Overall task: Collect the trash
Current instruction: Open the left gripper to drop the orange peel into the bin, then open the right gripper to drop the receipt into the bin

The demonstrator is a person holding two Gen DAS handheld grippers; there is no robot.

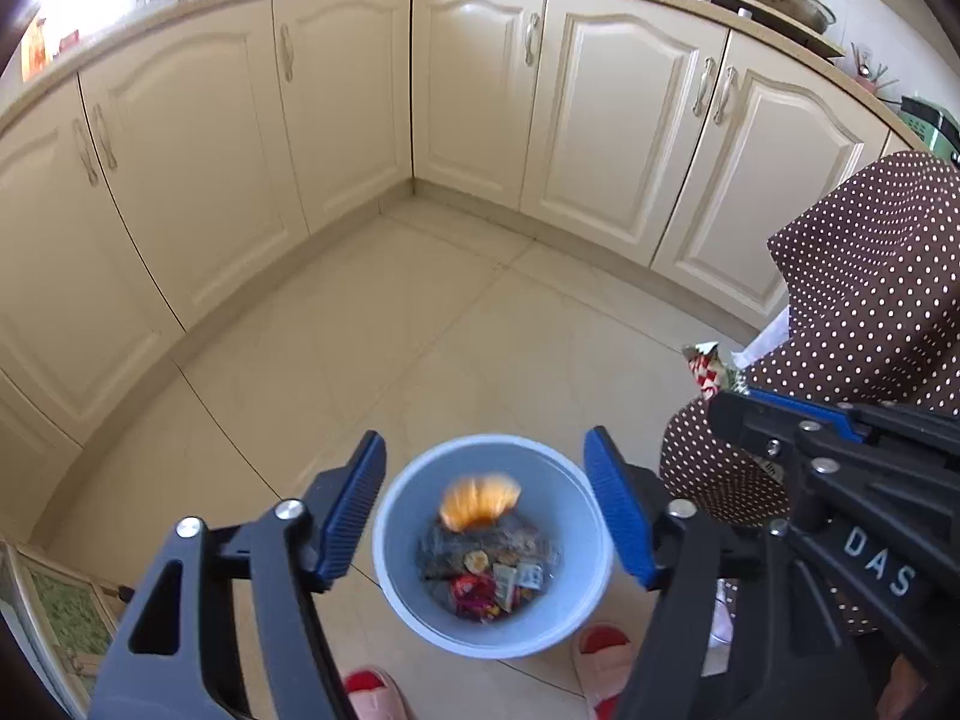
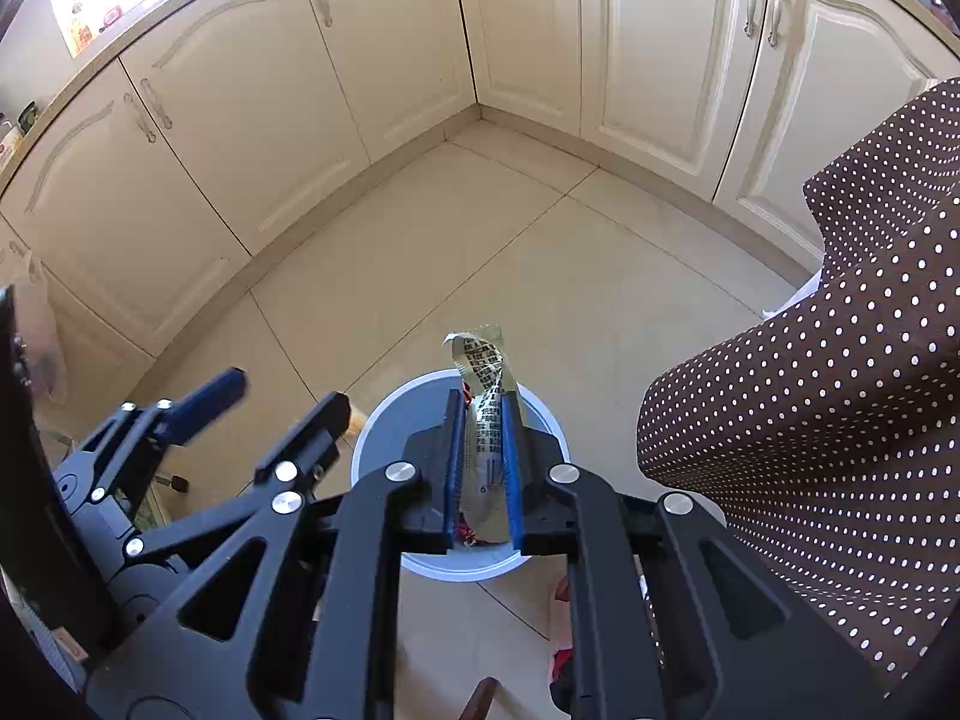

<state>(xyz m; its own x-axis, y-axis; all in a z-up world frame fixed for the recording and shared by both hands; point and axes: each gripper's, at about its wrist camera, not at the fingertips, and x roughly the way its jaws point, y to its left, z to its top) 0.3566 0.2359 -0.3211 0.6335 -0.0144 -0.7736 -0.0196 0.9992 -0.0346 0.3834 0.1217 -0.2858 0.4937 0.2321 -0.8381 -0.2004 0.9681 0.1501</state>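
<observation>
Pale-blue round plastic bin point(image 1: 492, 546), lower centre on the floor, sits under both claws: left claw point(image 1: 485, 513) spread above a blurred orange scrap point(image 1: 479, 503), right claw point(image 2: 483, 468) pinching a crumpled printed wrapper point(image 2: 487, 396) for dropping.

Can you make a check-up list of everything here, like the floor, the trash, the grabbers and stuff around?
Surface: beige tile floor.
Job's things: pale blue bin holding wrappers; a blurred orange piece over the bin; printed wrapper above the bin.
Clutter: nothing seen on the floor.
Grippers: left gripper open above the bin; right gripper shut on the printed wrapper.
Cables: nothing seen.
Surroundings: cream cabinets, polka-dot cloth, red slippers.
</observation>
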